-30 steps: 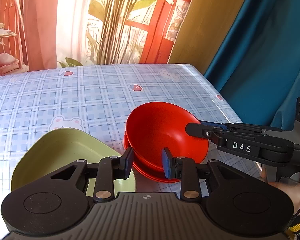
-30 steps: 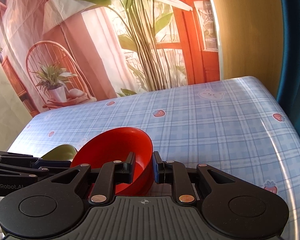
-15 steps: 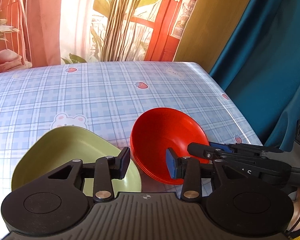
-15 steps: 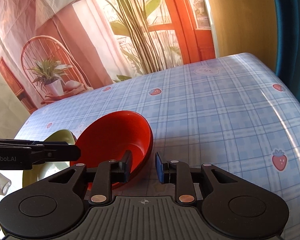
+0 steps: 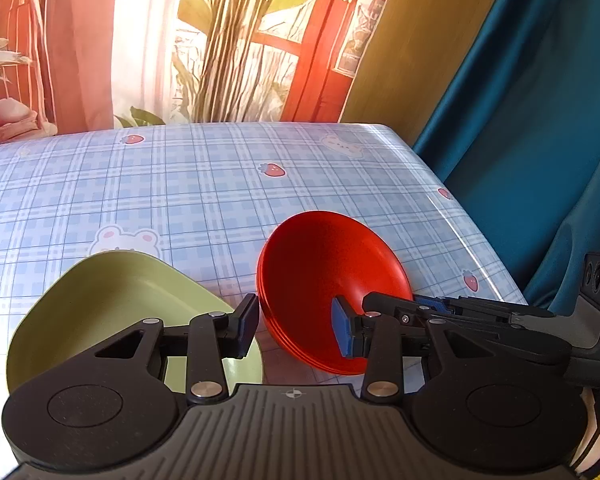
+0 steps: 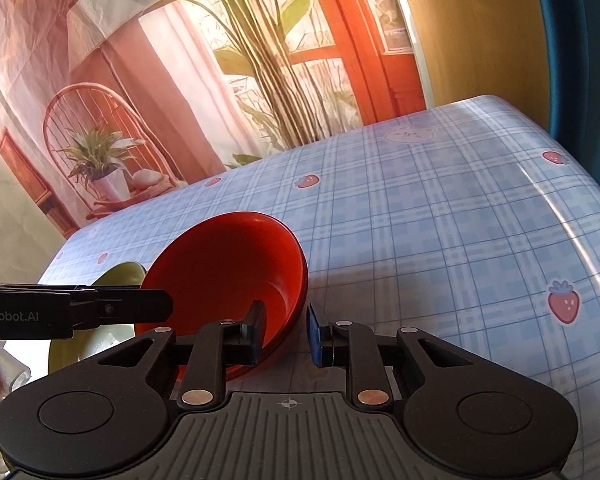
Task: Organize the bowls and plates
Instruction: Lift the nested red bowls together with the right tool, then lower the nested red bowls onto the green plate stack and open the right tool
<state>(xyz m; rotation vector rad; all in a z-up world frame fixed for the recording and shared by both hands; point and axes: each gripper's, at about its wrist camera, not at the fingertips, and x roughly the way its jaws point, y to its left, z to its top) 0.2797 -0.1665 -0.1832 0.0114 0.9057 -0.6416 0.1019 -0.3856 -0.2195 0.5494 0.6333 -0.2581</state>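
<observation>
Nested red bowls (image 5: 332, 280) rest on the checked tablecloth, with a pale green dish (image 5: 112, 312) close on their left. My left gripper (image 5: 295, 330) is open, and the stack's near rim lies between its jaws without either pad pressing. My right gripper (image 6: 285, 334) straddles the right-hand rim of the red bowls (image 6: 224, 272), one finger inside and one outside. Its jaws are closing, but a gap still shows at the outer pad. Each gripper shows in the other's view: the right gripper (image 5: 380, 306) reaches the bowl's right edge, and the left gripper (image 6: 140, 306) comes in from the left.
The blue checked table (image 6: 440, 240) runs far back and to the right, with its right edge close to a teal curtain (image 5: 540, 140). A printed backdrop with plants hangs behind. A hand shows at the lower right of the left wrist view.
The upper red bowl has come down into the red one beneath it. My left jaws have widened off its rim. My right jaws also stand wider than a second ago.
</observation>
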